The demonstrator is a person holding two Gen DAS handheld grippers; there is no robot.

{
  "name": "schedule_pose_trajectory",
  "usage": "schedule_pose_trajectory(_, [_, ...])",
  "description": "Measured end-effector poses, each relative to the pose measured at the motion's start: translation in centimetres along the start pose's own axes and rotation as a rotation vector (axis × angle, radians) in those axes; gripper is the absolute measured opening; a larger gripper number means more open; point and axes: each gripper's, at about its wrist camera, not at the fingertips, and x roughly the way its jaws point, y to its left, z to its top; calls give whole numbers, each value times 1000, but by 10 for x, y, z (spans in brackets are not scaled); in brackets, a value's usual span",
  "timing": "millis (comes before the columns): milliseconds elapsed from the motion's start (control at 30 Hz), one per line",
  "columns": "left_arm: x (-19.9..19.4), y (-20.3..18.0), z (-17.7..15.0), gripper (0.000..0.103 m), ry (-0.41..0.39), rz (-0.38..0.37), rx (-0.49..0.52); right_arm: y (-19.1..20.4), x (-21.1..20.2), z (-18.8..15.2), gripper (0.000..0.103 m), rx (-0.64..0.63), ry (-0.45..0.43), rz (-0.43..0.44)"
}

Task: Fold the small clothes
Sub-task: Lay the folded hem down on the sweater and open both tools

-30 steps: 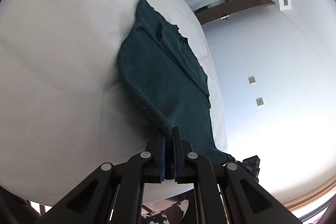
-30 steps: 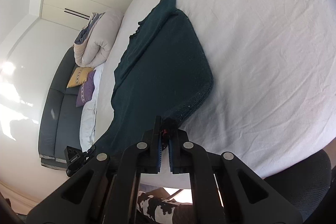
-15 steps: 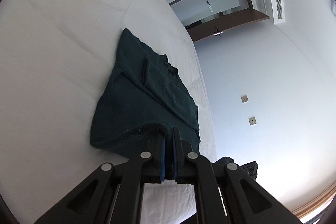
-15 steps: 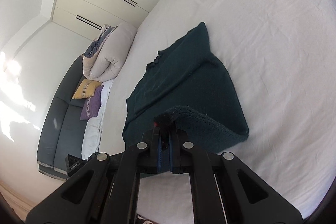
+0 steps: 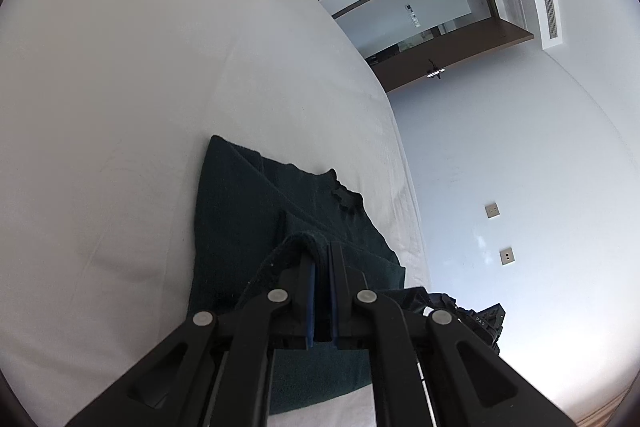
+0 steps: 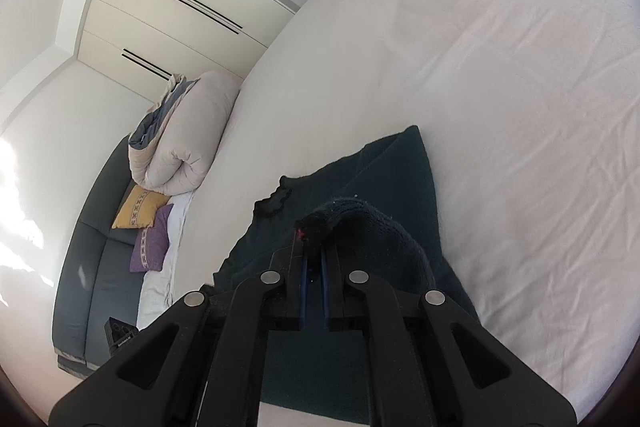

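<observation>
A dark green knitted garment (image 5: 240, 211) lies on the white bed (image 5: 120, 87). My left gripper (image 5: 322, 251) is shut on one bottom corner of it and holds that corner lifted above the garment's upper part. In the right wrist view the same garment (image 6: 400, 179) shows, and my right gripper (image 6: 314, 243) is shut on the other bottom corner, also lifted over the cloth. The hem is doubled back toward the neckline (image 6: 276, 203). The lower part of the garment is hidden under both grippers.
A rolled duvet (image 6: 180, 139) and a dark sofa with yellow and purple cushions (image 6: 148, 227) stand beyond the bed's far side. White wardrobes (image 6: 180, 7) line the wall. A brown door (image 5: 448, 55) is open. The bed's edge (image 5: 408, 207) runs close beside the garment.
Both grippers have carried the garment's bottom corners up and forward over it toward the neckline. The cloth has gone from stretched out to doubled over itself.
</observation>
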Motion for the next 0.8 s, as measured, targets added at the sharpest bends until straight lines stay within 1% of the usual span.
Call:
schedule_pose_trajectory(100, [21, 6, 12, 5, 2, 20, -4, -2, 32, 22, 4, 3, -6, -24])
schedule_pose_trajectory(300, [51, 27, 40, 5, -15, 46, -39, -19, 83, 52, 4, 24, 2, -83])
schedule_pose_trajectory(367, [63, 33, 46, 5, -12, 68, -42, -27, 96, 60, 4, 40, -4, -97])
schedule_pose_trajectory(467, [85, 42, 49, 6, 15, 112, -33, -43, 118, 74, 5, 101, -5, -124])
schedule_pose_trajectory(500, [90, 46, 48, 6, 20, 117, -39, -48, 126, 78, 9, 126, 8, -129])
schedule_pose_trajectory(533, [92, 52, 46, 7, 16, 119, -49, -54, 133, 80, 22, 147, 21, -137])
schedule_pose_trajectory(567, [92, 56, 45, 12, 13, 119, -60, -56, 138, 82, 32, 150, 17, -146])
schedule_pose_trajectory(600, [91, 62, 43, 24, 12, 115, -79, -55, 141, 82, 60, 135, 3, -128])
schedule_pose_trajectory(633, [90, 67, 43, 29, 10, 113, -93, -54, 142, 82, 74, 119, -9, -97])
schedule_pose_trajectory(667, [87, 70, 41, 29, 6, 104, -100, -51, 143, 83, 76, 100, -18, -80])
schedule_pose_trajectory(700, [83, 71, 40, 30, 1, 109, -102, -47, 145, 84, 76, 79, -16, -91])
schedule_pose_trajectory(733, [79, 72, 38, 37, -6, 119, -104, -45, 147, 84, 76, 66, -7, -98])
schedule_pose_trajectory(767, [74, 71, 38, 40, -16, 117, -103, -44, 150, 84, 76, 55, 6, -103])
schedule_pose_trajectory(800, [69, 68, 36, 46, -27, 120, -95, -43, 149, 82, 76, 54, 10, -104])
